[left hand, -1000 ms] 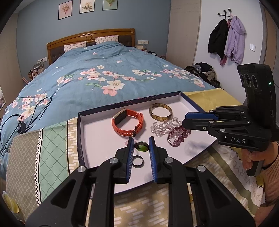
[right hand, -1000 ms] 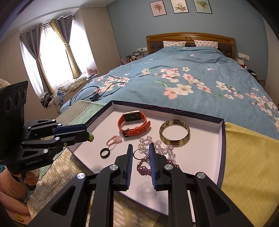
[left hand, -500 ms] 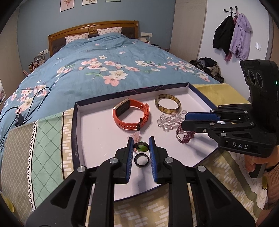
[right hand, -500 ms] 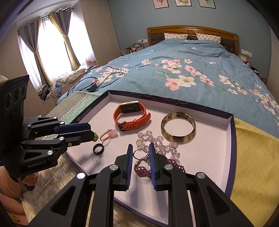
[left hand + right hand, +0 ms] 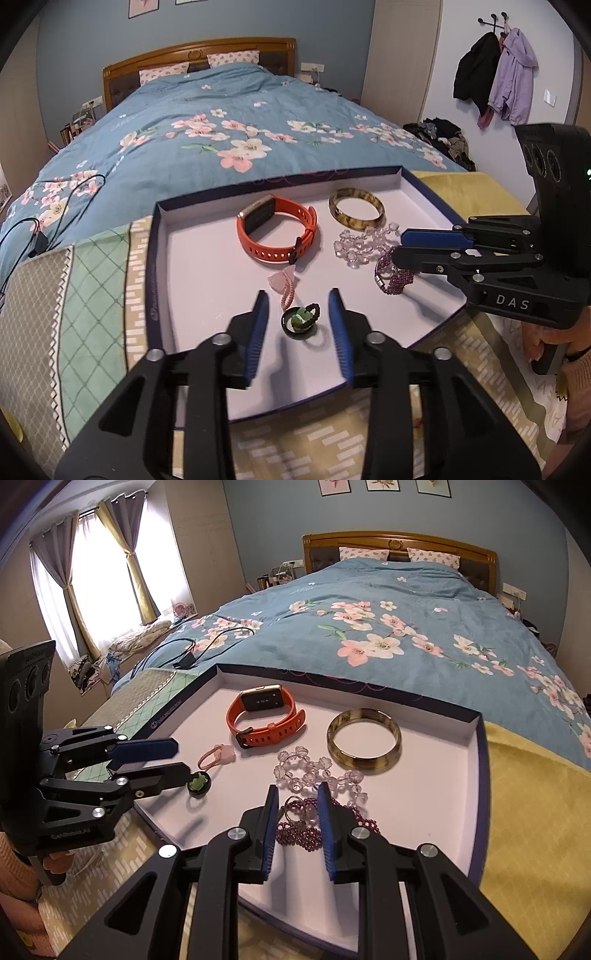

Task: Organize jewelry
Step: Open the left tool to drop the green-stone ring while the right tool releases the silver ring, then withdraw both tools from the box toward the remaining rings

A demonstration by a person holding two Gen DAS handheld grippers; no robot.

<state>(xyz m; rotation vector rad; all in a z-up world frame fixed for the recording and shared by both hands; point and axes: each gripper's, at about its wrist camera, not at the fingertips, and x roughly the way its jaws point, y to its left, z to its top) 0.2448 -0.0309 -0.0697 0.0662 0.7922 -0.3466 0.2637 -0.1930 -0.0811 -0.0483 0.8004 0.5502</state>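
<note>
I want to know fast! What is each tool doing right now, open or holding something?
Left tool: just opened, holding nothing; green bead charm lies between its fingers.
Right tool: open slightly, holding nothing, over the purple bead bracelet.

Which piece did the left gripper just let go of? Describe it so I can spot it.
In the white tray, nearest the front edge, between the left gripper fingers, whose jaws just opened. A dark beaded ring with green stone, lying on a plain black ring; the only green piece.

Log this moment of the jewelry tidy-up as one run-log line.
left gripper: just opened, green charm dropped on black ring | right gripper: opening around silver ring | tray
</note>
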